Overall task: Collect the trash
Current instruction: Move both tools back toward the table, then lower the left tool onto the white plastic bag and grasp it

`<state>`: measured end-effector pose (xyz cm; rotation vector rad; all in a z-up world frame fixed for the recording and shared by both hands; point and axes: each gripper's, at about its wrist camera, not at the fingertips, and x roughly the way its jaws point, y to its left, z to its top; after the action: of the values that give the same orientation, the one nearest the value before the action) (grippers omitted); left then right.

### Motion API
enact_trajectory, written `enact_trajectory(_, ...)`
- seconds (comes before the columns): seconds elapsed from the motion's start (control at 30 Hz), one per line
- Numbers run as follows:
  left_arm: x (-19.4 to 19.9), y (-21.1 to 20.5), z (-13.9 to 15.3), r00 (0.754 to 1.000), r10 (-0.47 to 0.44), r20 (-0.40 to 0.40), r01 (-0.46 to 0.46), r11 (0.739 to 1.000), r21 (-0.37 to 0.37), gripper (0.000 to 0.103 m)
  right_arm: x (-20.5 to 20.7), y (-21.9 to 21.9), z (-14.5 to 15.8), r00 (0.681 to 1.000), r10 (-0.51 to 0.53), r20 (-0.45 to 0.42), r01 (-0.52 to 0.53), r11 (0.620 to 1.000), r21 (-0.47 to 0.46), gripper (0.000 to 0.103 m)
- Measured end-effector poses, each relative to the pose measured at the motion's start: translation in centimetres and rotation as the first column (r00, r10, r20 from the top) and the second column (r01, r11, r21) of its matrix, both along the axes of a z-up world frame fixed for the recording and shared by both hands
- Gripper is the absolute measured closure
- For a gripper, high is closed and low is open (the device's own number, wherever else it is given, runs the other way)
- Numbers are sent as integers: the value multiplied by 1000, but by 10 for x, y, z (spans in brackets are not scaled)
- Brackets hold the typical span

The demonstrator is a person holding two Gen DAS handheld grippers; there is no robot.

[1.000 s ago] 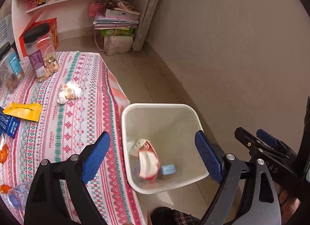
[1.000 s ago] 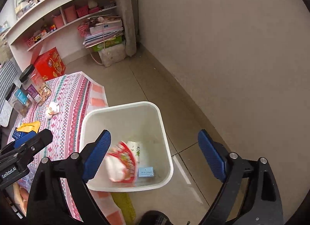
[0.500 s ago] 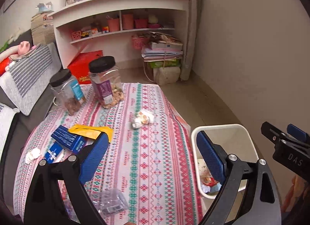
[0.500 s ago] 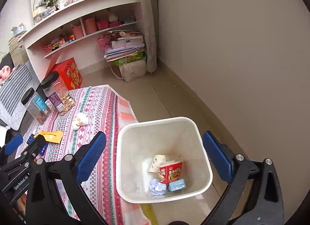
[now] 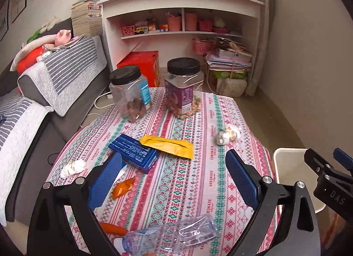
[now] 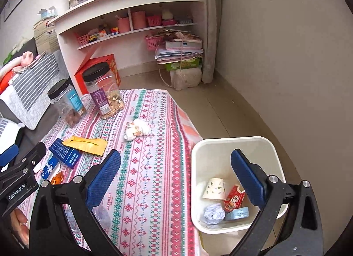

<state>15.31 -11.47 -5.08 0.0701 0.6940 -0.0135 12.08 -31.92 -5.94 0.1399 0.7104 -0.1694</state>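
Note:
My left gripper [image 5: 174, 181] is open and empty above the patterned table [image 5: 198, 189]. Trash lies on it: a clear plastic bottle [image 5: 172, 236] near me, orange peel [image 5: 122, 187], a blue box [image 5: 134, 152], a yellow wrapper [image 5: 169, 145], and crumpled tissues at the left [image 5: 72, 167] and right [image 5: 227, 135]. My right gripper [image 6: 176, 176] is open and empty, over the table edge and the white bin [image 6: 233, 145]. The bin holds a paper cup [image 6: 215, 188], a red packet [image 6: 233, 197], a paper ball [image 6: 213, 213] and a small blue box [image 6: 239, 213].
Two black-lidded snack jars [image 5: 130, 92] [image 5: 183, 86] stand at the table's far side. A grey sofa [image 5: 55, 83] runs along the left. A white shelf unit [image 5: 181, 24] and a stack of papers [image 5: 229, 59] stand at the back. A wall [image 6: 286, 57] is to the right.
Both grippers have swung left and up, away from the bin toward the table. The red packet that was falling now rests in the bin. Both grippers remain open.

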Motion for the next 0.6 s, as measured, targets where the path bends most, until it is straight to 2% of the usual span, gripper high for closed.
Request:
enact_trajectory(0.17,6,31,-4,998,55,-22,-55,998,-9,11,12,30,-3,999,47,-7,-47,999,10,7)
enact_trajectory(0.6,13,93,-20,986,152,-71,-150,988,26,11,34,100,-14,984,175,-32,-175,985,-1,7)
